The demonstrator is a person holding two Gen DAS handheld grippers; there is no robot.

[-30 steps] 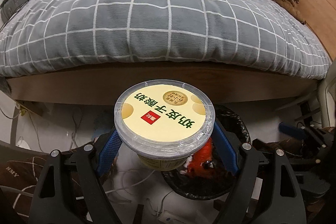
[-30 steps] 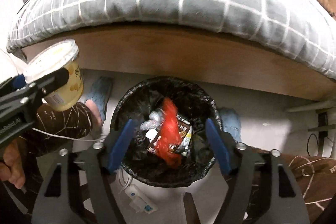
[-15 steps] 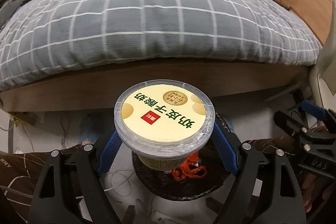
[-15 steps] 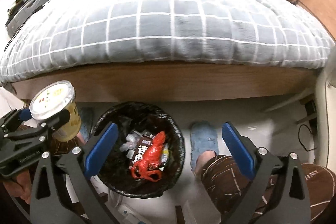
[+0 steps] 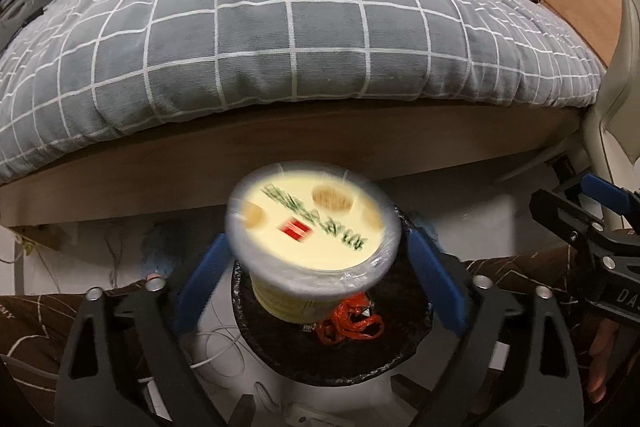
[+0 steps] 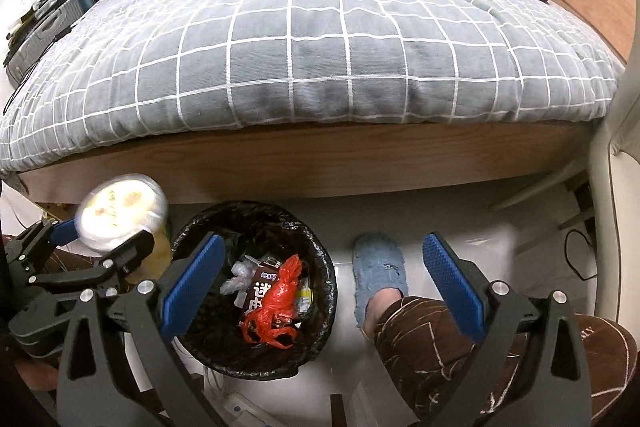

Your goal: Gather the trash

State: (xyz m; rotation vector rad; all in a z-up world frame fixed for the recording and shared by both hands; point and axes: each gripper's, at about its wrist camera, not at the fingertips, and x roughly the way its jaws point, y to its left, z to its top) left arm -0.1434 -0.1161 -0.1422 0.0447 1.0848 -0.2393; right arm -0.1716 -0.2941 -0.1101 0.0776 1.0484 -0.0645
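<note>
A yellow yogurt tub (image 5: 314, 239) with a clear lid is blurred and tilted between the fingers of my left gripper (image 5: 320, 279), whose jaws stand wider than the tub, above the black-lined trash bin (image 5: 404, 351). In the right wrist view the tub (image 6: 122, 213) sits left of the bin (image 6: 320, 259), which holds a red bag (image 6: 276, 301) and wrappers. My right gripper (image 6: 320, 287) is open and empty, over the bin's right side and the floor.
A bed with a grey checked quilt (image 6: 320, 47) and wooden frame (image 6: 304, 163) stands behind the bin. A person's foot in a blue slipper (image 6: 378, 267) is right of the bin. White cables (image 5: 212, 343) lie on the floor.
My left gripper's fingers have spread apart from the tub, which now tilts and blurs over the bin. My right gripper has risen and opened wider, moving right of the bin.
</note>
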